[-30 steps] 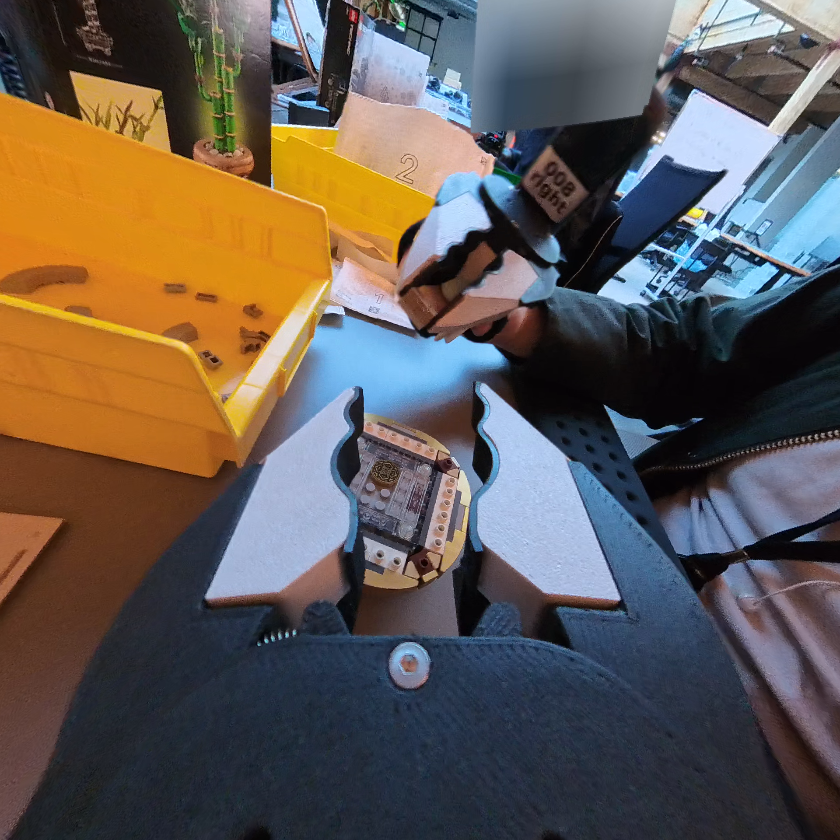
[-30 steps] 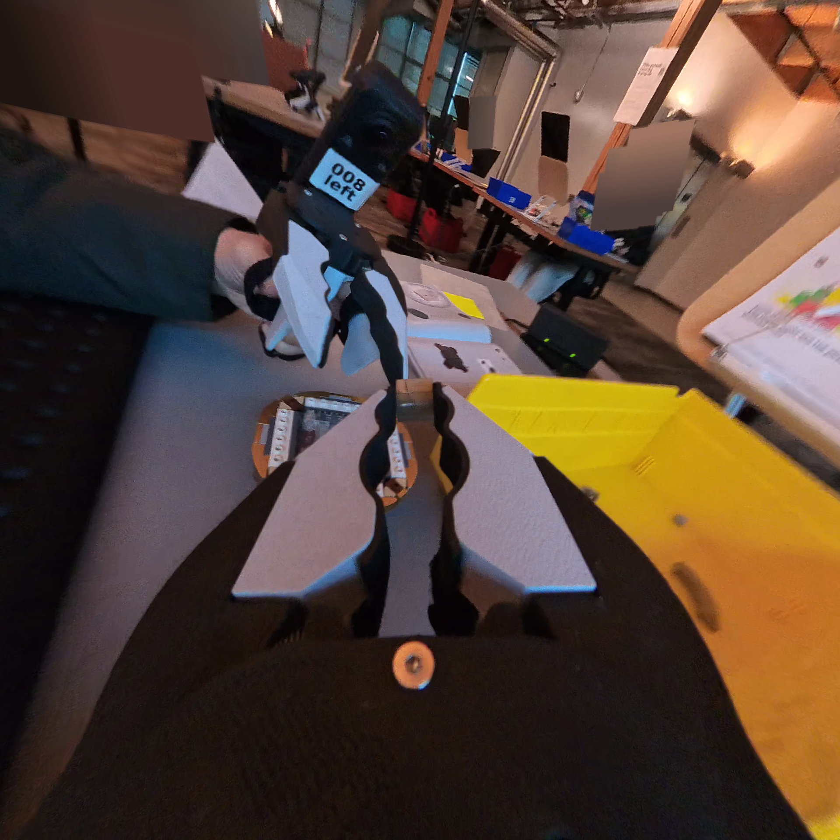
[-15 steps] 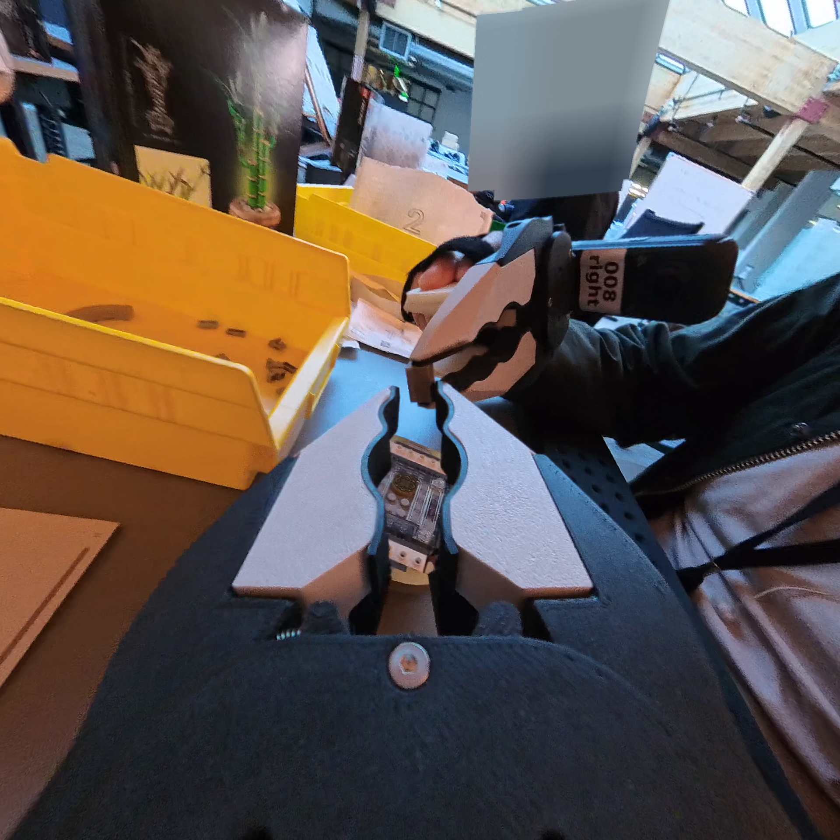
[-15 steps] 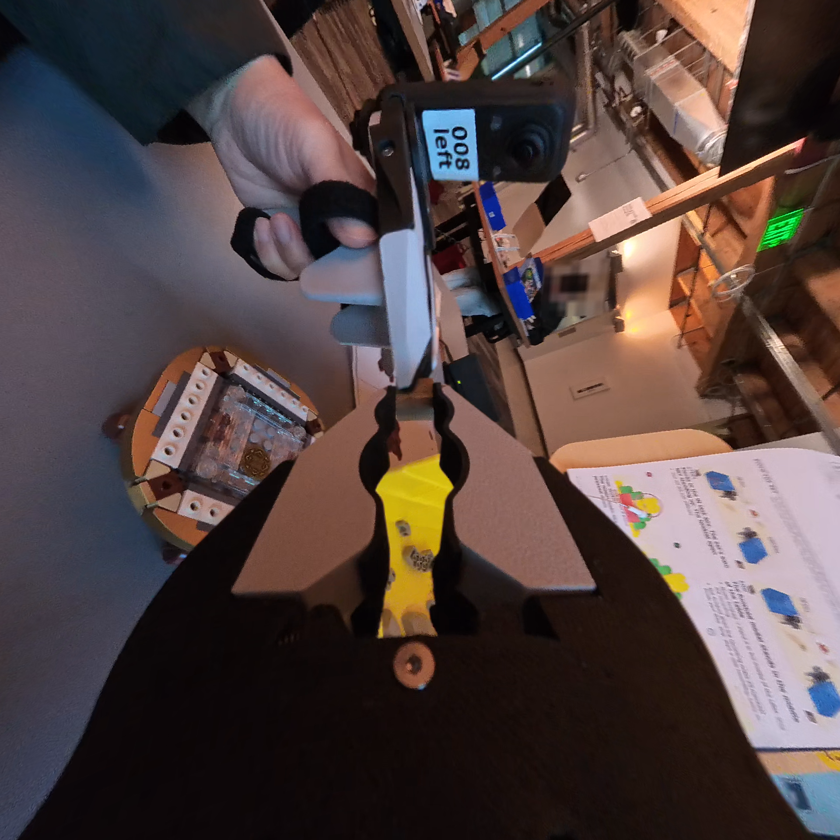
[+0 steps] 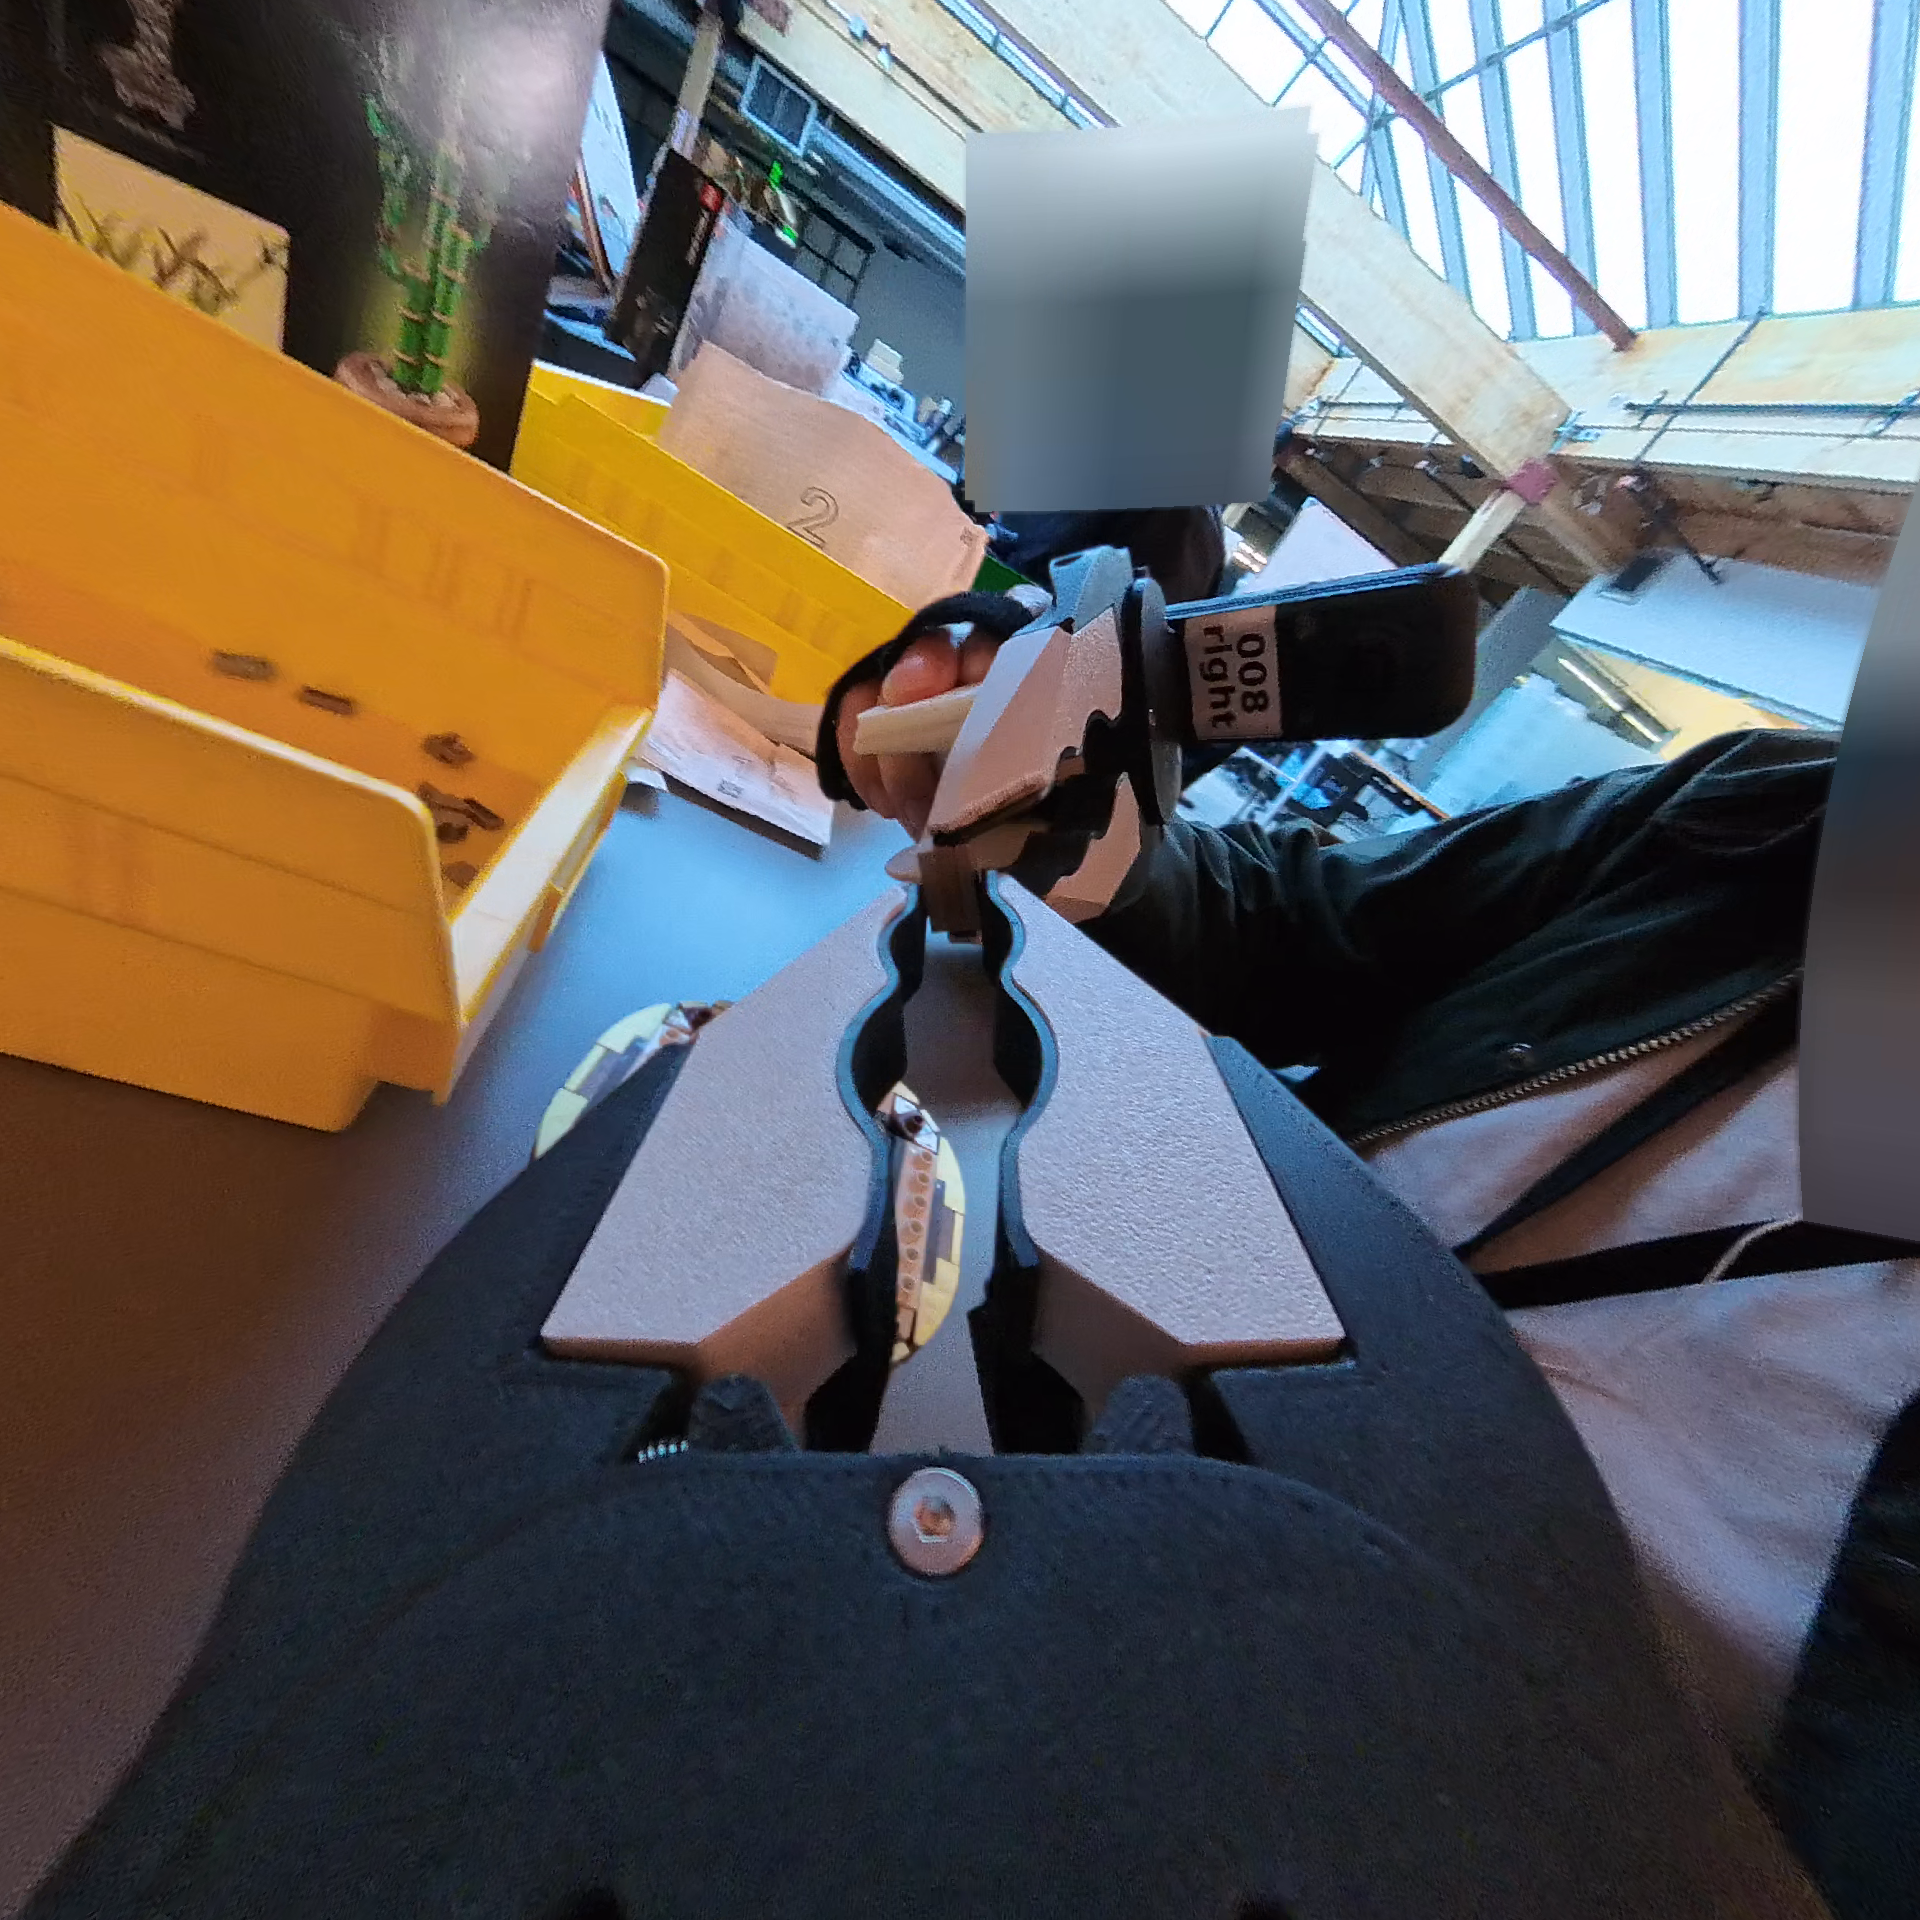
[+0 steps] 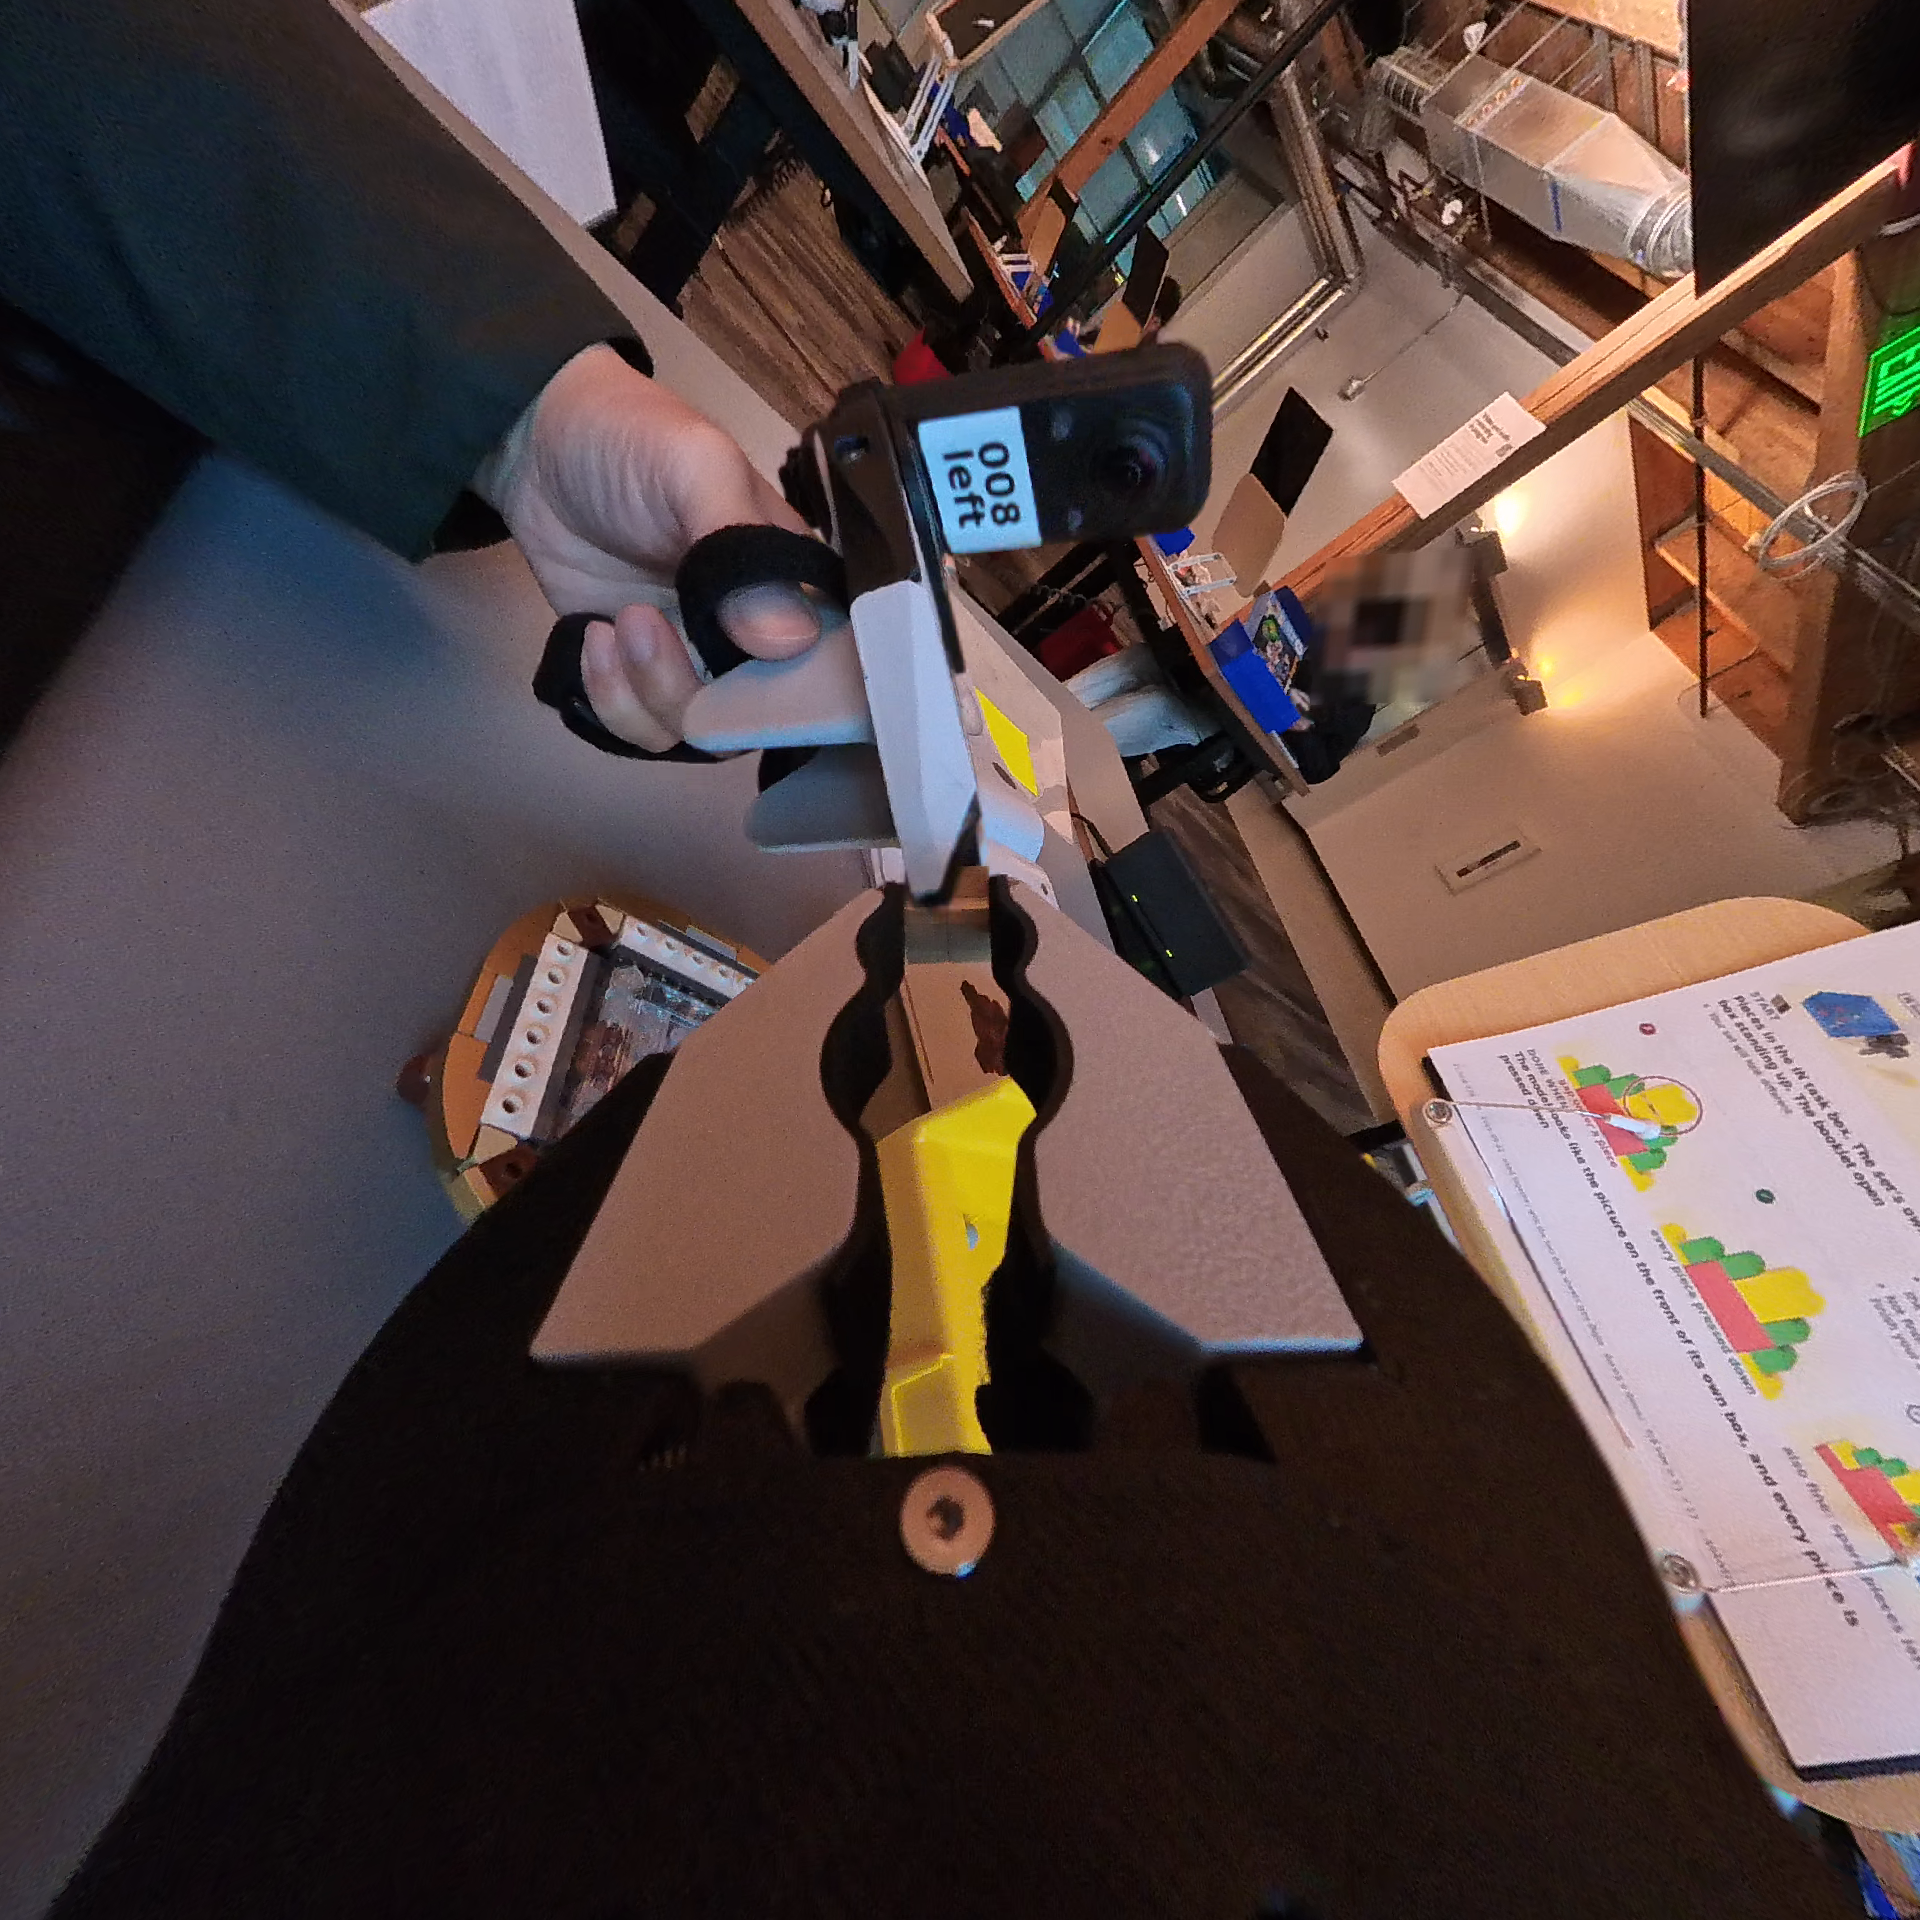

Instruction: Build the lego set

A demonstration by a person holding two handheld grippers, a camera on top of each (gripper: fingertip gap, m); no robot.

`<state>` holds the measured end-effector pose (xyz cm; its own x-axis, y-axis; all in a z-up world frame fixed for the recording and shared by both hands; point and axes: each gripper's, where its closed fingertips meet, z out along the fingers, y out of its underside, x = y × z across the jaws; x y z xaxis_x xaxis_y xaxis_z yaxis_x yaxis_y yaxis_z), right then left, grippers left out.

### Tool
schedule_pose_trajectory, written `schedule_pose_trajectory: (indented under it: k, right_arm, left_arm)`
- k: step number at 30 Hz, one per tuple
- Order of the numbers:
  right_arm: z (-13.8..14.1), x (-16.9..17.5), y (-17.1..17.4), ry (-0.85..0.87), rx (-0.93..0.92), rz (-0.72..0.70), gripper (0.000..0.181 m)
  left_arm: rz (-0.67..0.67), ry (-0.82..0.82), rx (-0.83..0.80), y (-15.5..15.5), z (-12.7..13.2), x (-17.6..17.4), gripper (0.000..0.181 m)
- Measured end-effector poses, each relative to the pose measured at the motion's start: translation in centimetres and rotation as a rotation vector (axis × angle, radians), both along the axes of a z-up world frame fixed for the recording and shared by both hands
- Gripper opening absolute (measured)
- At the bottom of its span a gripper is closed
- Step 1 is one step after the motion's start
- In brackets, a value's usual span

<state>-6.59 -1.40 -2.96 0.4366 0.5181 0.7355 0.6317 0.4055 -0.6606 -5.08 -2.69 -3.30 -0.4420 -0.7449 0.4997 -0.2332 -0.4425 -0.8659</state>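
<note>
1. Both tools have risen off the round lego base [image 6: 582, 1029] since a second ago, when the left one straddled it on the worktop [image 6: 208, 935]; now their tips meet in the air above that base.
2. Nearest in the left wrist view, the left hand-held gripper [image 5: 951, 899] has its fingers drawn close, the tips pinching a small brown lego piece [image 5: 951, 894].
3. In the right wrist view, the right hand-held gripper [image 6: 940, 914] is likewise nearly closed, with the same small piece [image 6: 940, 920] between its tips, so both tools grip it from opposite sides.
4. Below the piece, the base lies on the grey worktop, partly hidden behind the left tool's fingers [image 5: 727, 1174].
5. Just beyond the base, to its left in the left wrist view, stands a yellow bin [image 5: 312, 810] with a few small dark parts inside.
6. Behind the bin is a dark set box [image 5: 416, 208] picturing a green plant.
7. Away from the base on the other side, in the right wrist view, a printed instruction sheet [image 6: 1714, 1299] rests on a pale board.
</note>
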Motion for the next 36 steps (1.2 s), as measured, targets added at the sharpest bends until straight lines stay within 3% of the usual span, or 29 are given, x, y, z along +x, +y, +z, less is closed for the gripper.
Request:
schedule_pose_trajectory:
  k: [6, 16, 22, 26, 30, 33, 36]
  right_arm:
    - [-0.8, -0.1, 0.1, -0.020, -0.026, 0.002, 0.014]
    - [-0.4, 0.3, 0.2, 0.016, -0.028, 0.000, 0.014]
    - [-0.8, 0.1, 0.2, 0.001, -0.031, 0.006, 0.014]
    - [0.1, 0.4, 0.0, 0.090, -0.065, 0.034, 0.015]
    - [2.1, 2.0, -0.5, 0.417, -0.309, 0.140, 0.019]
    - [2.9, 2.8, -0.6, 0.752, -0.706, 0.287, 0.021]
    - [2.7, 2.6, -0.8, 0.966, -1.035, 0.424, 0.031]
  left_arm:
    - [-0.020, 0.057, 0.003, 0.2, -0.8, -0.3, 0.009]
    - [-0.020, 0.006, -0.115, 1.0, 0.4, -0.5, 0.018]
    - [0.000, 0.037, -0.029, 0.3, -0.5, 0.2, 0.007]
    - [0.078, -0.039, 0.138, 0.8, 0.5, -0.1, 0.008]
    - [0.192, -0.176, 0.459, 1.0, 1.9, -1.0, 0.008]
    - [0.220, -0.256, 0.749, -0.3, 1.8, -1.2, 0.008]
    - [0.245, -0.317, 0.917, -1.5, 1.6, -1.0, 0.008]
